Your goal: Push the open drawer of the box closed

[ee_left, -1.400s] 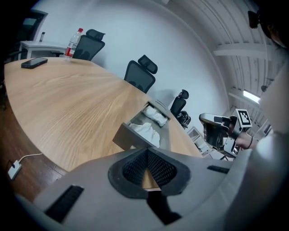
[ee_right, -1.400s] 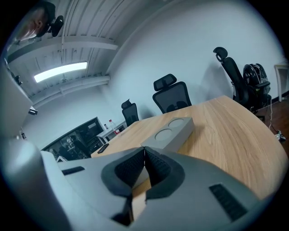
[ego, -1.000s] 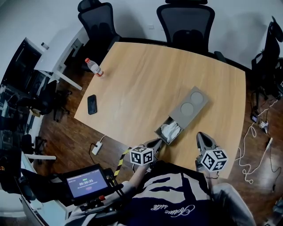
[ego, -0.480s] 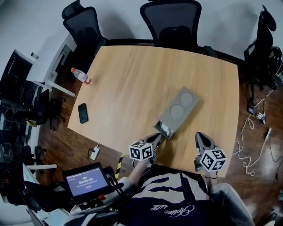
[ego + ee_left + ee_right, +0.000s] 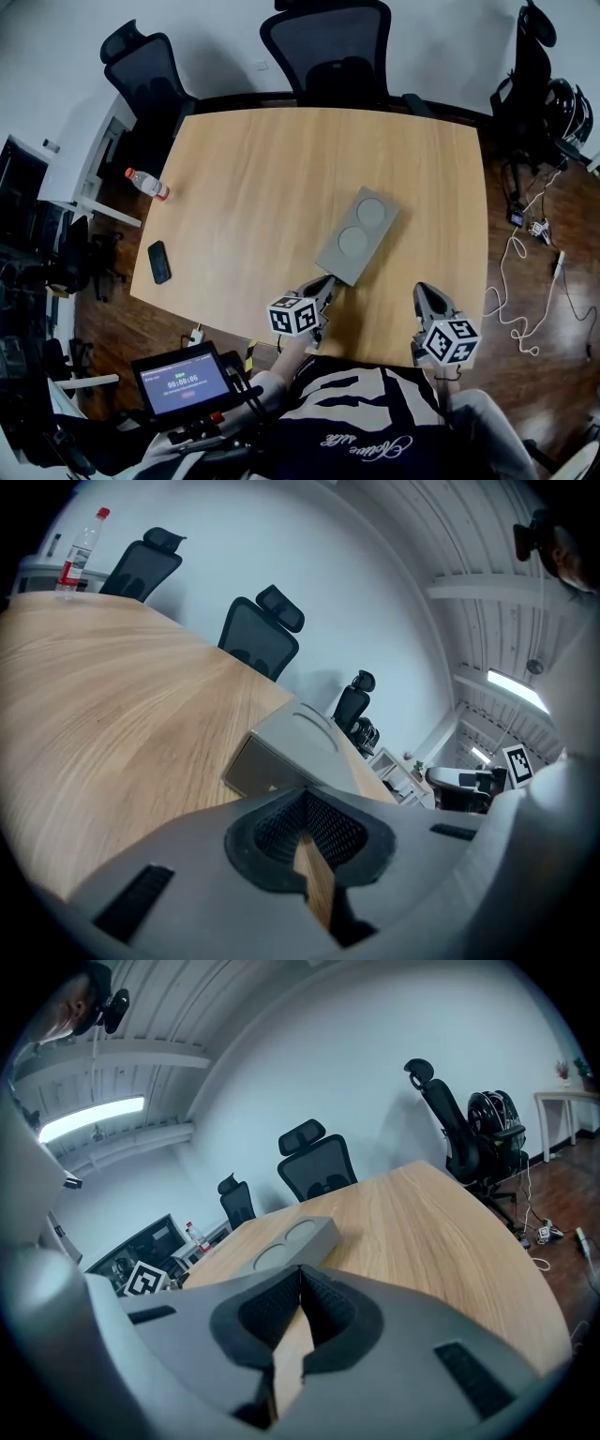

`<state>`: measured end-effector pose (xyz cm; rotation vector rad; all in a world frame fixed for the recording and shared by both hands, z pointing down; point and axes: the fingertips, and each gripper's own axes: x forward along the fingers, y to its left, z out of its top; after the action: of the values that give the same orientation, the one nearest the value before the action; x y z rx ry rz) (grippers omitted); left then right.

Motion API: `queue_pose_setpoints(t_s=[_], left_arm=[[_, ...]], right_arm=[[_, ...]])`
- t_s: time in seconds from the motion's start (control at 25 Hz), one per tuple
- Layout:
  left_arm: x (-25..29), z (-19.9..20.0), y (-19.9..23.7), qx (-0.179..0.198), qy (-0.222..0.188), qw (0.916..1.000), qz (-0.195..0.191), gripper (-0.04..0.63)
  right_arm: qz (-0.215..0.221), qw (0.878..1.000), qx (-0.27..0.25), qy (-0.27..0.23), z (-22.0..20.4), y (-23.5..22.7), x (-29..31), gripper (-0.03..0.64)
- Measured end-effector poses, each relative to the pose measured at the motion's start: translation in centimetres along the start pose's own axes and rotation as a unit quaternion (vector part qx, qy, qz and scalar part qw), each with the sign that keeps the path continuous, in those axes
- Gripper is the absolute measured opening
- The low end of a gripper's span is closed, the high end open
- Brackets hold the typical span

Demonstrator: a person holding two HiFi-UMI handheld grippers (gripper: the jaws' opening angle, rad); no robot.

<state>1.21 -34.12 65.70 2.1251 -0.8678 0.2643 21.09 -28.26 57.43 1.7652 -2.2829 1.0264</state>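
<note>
I see the box point(image 5: 354, 234) lying slantwise right of centre on the table point(image 5: 244, 169), its drawer front point(image 5: 255, 769) flush with the body at the lower-left end; my left gripper point(image 5: 324, 283) has its jaws pressed together, empty, tips just at that front; my right gripper point(image 5: 426, 291), jaws likewise together on nothing, hovers lower right, apart from the box; a bottle point(image 5: 147, 183) and phone point(image 5: 159, 262) lie far left.
</note>
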Motion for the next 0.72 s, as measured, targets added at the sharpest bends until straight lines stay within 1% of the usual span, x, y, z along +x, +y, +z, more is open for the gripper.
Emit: queue_pose_setpoints(t_s=[0.16, 0.28, 0.4, 0.52, 0.72], left_arm=[[0.2, 0.2, -0.3, 0.001, -0.005, 1.0, -0.006, 0.002], [0.3, 0.0, -0.6, 0.002, -0.01, 0.9999, -0.007, 0.002], [-0.6, -0.1, -1.7, 0.002, -0.021, 0.9994, -0.026, 0.002], [-1.6, 0.0, -3.0, 0.013, -0.025, 0.9985, -0.046, 0.002], [-4.4, -0.4, -3.9, 0.019, -0.041, 0.9974, -0.056, 0.002]], right_arm=[[-0.01, 1.0, 0.002, -0.002, 0.1, -0.6, -0.7, -0.002], [-0.007, 1.0, 0.0, -0.001, -0.1, -0.3, -0.8, -0.002], [0.006, 1.0, -0.008, 0.0, -0.4, 1.3, -0.7, -0.002], [0.018, 1.0, -0.016, 0.004, -0.7, 2.9, -0.4, -0.002], [0.037, 0.999, -0.026, 0.011, -1.9, 5.1, -0.4, -0.002]])
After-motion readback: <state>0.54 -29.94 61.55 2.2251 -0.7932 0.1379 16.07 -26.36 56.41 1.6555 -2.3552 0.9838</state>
